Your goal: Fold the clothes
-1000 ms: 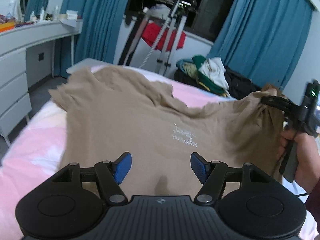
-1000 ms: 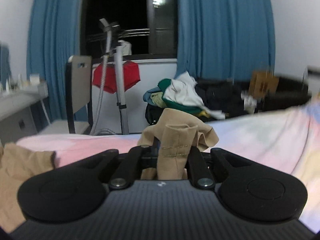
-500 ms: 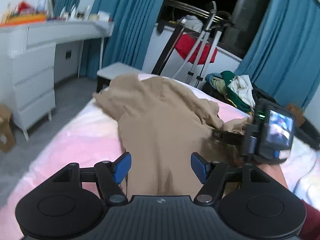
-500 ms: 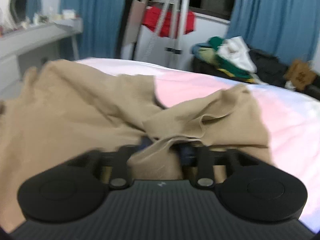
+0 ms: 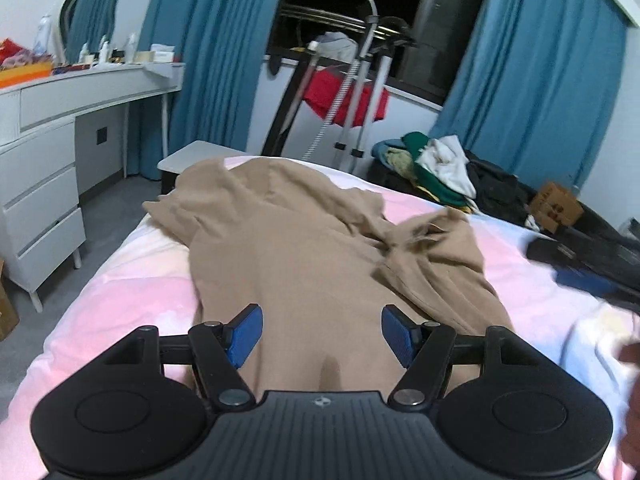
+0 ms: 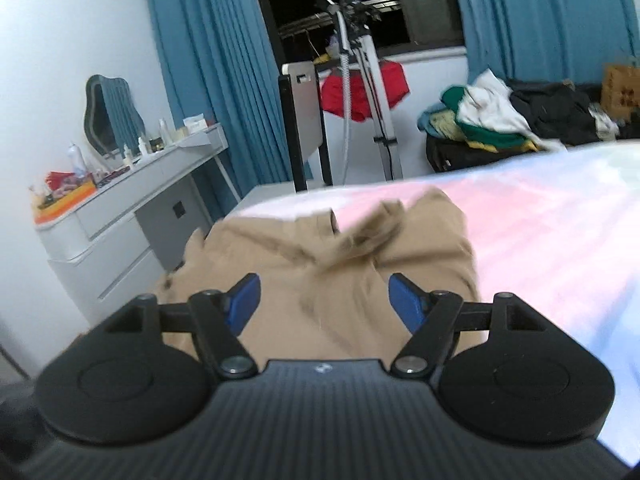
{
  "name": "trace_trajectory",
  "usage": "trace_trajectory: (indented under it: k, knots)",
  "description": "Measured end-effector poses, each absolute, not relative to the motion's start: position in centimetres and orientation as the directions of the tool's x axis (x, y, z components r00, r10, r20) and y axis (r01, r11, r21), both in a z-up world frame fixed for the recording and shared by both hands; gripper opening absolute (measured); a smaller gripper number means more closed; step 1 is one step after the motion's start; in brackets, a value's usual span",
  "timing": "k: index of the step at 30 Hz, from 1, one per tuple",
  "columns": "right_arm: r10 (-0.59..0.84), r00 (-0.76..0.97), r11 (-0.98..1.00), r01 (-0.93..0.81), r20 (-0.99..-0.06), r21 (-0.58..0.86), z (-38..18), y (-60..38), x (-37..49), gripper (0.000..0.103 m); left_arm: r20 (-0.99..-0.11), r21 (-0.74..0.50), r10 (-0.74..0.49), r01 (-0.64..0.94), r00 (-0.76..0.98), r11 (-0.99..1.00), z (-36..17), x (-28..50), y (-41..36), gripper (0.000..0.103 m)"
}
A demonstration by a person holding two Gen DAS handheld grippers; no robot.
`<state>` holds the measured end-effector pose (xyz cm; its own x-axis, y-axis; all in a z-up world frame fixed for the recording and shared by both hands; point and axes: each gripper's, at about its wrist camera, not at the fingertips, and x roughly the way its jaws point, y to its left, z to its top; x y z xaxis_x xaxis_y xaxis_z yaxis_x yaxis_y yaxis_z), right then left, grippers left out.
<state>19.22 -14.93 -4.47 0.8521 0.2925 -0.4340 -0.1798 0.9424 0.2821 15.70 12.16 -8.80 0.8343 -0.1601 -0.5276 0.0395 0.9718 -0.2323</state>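
1. Two grippers, both w/ jaws spread and nothing between the pads: we see the left gripper (image 5: 322, 334) low over the near part of the tan shirt (image 5: 304, 264), the right gripper (image 6: 324, 300) over its right side.
2. Shirt lies on the pink bed (image 5: 120, 300), lengthwise away from us, right side turned in over the body w/ a rumpled sleeve (image 5: 432, 248) on top. We judge it's laid flat so edges can be lined up.
3. Left side & sleeve spread out toward the bed edge, not turned in; we'd call that a part-done fold.
4. Left gripper points along the shirt's length, roughly level. Right view is blurred; it tilts leftward across the cloth, approx. toward the dresser (image 6: 132, 216).
5. Loose clothes pile (image 5: 436, 168) sits beyond the bed, well apart.
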Motion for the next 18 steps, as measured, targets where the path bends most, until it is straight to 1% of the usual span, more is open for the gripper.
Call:
trace_trajectory:
  k: [3,6,8,13,16,18]
  knots:
    - [0.294,0.863,0.926,-0.15,-0.412,0.347,-4.3,-17.8,13.4,0.073,-0.531,-0.249,-0.199,0.073,0.824,0.966,-8.6,14.1,11.3,0.068]
    - [0.253,0.877,0.919,-0.086,-0.407,0.386,-4.7,-20.2,8.9,0.073,-0.538,-0.263,-0.238,0.108,0.809,0.959,-8.4,12.6,9.9,0.068]
    - [0.202,0.89,0.922,-0.033,-0.408,0.386,-4.9,-21.4,6.8,0.073,-0.542,-0.273,-0.265,0.132,0.798,0.953,-8.4,11.7,8.8,0.068]
    - [0.068,0.94,0.941,0.051,-0.335,0.336,-4.6,-24.5,3.8,0.073,-0.552,-0.301,-0.331,0.188,0.765,0.935,-8.4,9.6,5.9,0.068]
    - [0.002,0.946,0.93,0.118,-0.324,0.348,-4.7,-26.9,3.4,0.073,-0.58,-0.377,-0.406,0.209,0.707,0.902,-9.2,8.4,3.4,0.067]
    - [0.002,0.946,0.907,0.135,-0.324,0.399,-5.1,-28.6,3.2,0.073,-0.591,-0.442,-0.474,0.229,0.653,0.867,-10.2,7.5,1.3,0.066]
